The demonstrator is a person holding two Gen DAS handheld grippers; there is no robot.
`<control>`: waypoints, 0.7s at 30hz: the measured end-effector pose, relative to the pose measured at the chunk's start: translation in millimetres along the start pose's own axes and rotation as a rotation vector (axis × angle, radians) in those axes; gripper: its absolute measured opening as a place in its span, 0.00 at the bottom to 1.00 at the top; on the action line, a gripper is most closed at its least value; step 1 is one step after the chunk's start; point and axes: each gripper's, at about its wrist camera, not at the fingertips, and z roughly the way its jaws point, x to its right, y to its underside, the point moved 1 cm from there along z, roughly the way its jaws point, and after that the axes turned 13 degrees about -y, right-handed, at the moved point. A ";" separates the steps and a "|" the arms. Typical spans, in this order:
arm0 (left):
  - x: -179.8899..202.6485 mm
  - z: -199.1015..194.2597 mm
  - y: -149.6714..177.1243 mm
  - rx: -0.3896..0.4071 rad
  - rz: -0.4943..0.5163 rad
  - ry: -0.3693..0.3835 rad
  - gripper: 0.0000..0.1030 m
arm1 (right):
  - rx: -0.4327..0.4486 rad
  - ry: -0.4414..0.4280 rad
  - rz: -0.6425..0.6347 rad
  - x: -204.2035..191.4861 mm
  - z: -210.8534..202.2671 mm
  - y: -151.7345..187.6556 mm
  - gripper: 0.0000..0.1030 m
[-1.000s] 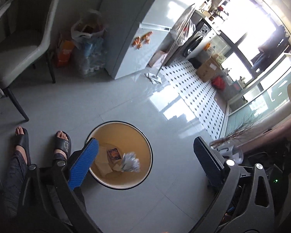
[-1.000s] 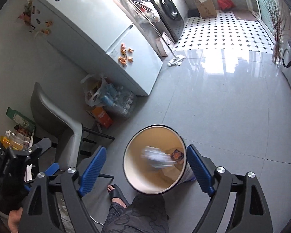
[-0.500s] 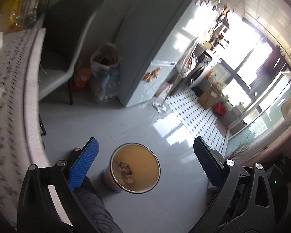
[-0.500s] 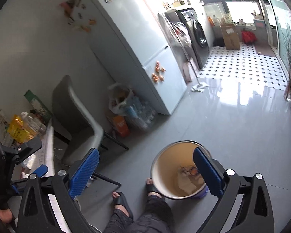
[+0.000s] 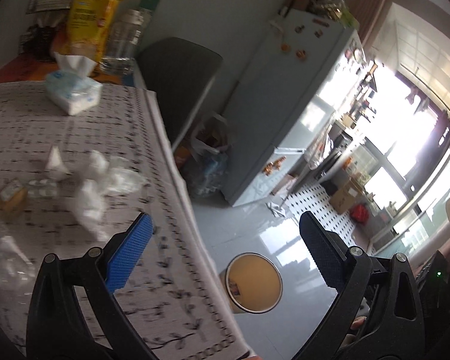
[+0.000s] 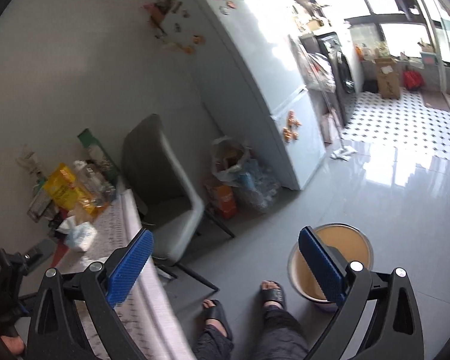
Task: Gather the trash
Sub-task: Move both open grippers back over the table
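A round yellow trash bin (image 5: 253, 282) stands on the grey floor beside the table, with scraps lying in it; the right wrist view shows the bin (image 6: 342, 240) behind one finger. Crumpled white tissues (image 5: 90, 198), clear wrappers (image 5: 126, 177) and a small yellow packet (image 5: 12, 193) lie blurred on the patterned tablecloth (image 5: 60, 138). My left gripper (image 5: 225, 255) is open and empty, high above the table edge. My right gripper (image 6: 225, 265) is open and empty too, over the floor between table and bin.
A tissue pack (image 5: 73, 94), a yellow bag (image 5: 90, 21) and a glass jar (image 5: 124, 42) stand at the table's far end. A grey chair (image 6: 168, 192) sits by the table, bags (image 6: 240, 177) and a fridge (image 6: 255, 84) behind it. The person's sandalled feet (image 6: 271, 294) are near the bin.
Both grippers rose and swung away from the bin toward the table. The bin shrank and slid lower in both views; the tabletop with its litter came into the left view.
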 end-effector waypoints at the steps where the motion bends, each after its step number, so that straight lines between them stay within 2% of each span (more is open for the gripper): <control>1: -11.0 -5.7 -1.1 0.007 -0.013 -0.009 0.94 | -0.012 -0.011 -0.017 -11.6 1.7 2.6 0.93; 11: -106.9 -71.6 -12.3 0.114 -0.148 -0.098 0.94 | -0.141 -0.104 -0.197 -107.6 5.0 27.6 0.93; 16: -149.6 -83.8 -16.4 0.125 -0.158 -0.111 0.94 | -0.189 -0.136 -0.237 -140.8 4.1 40.3 0.93; 21: -212.5 -94.1 -19.4 0.123 -0.259 -0.138 0.94 | -0.214 -0.150 -0.261 -167.2 5.2 46.9 0.93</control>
